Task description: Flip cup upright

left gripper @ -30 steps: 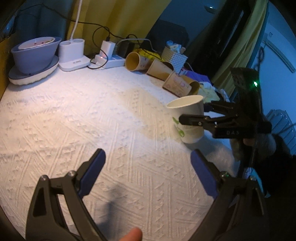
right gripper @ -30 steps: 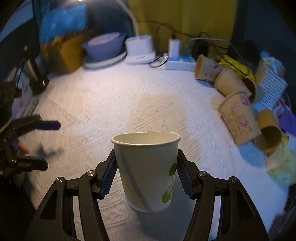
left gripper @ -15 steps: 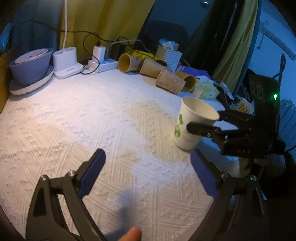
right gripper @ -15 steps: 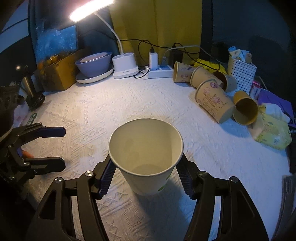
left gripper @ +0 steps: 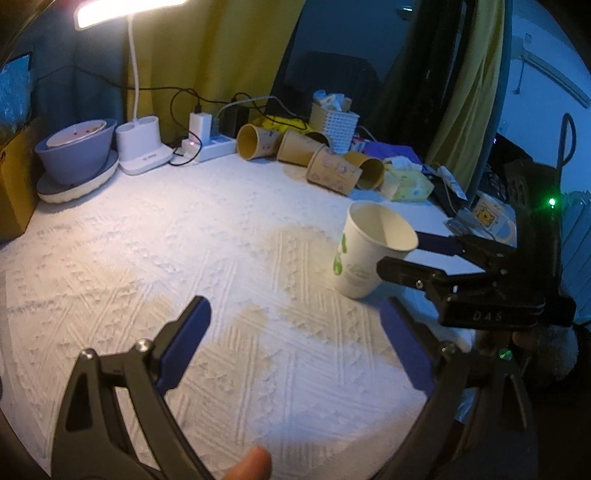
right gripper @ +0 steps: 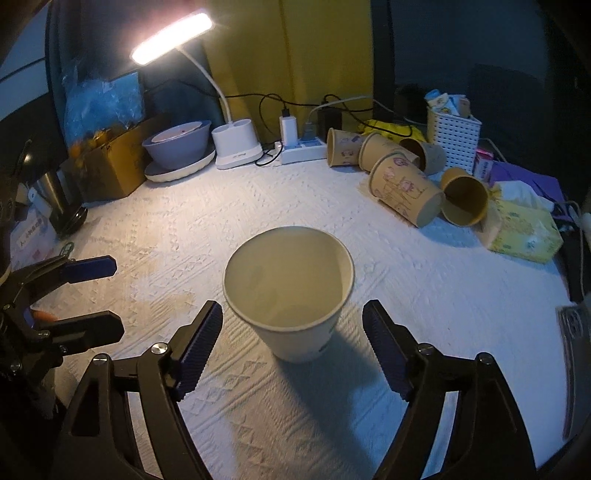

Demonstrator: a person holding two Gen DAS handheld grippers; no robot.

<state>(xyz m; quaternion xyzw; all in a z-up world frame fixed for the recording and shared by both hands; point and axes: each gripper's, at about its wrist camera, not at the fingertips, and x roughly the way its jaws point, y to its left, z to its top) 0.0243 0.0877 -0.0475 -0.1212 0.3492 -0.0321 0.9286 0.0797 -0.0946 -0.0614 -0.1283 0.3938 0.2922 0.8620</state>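
Two low wrist views, shared cup [left gripper: 369,254]

- white cup [left gripper: 364,254]: right gripper [left gripper: 400,254] finger covers part of its right side in left wrist view; base contact with tablecloth [left gripper: 184,258] not clear
- cup print: only green blobs, text too small to read
- left gripper [right gripper: 92,299]: body cut off by frame edge in right wrist view
- desk lamp [left gripper: 129,9]: head clipped by top edge in left wrist view
- brown cups [right gripper: 406,192]: printed pictures too small to make out
- white basket [right gripper: 454,136]: contents unreadable
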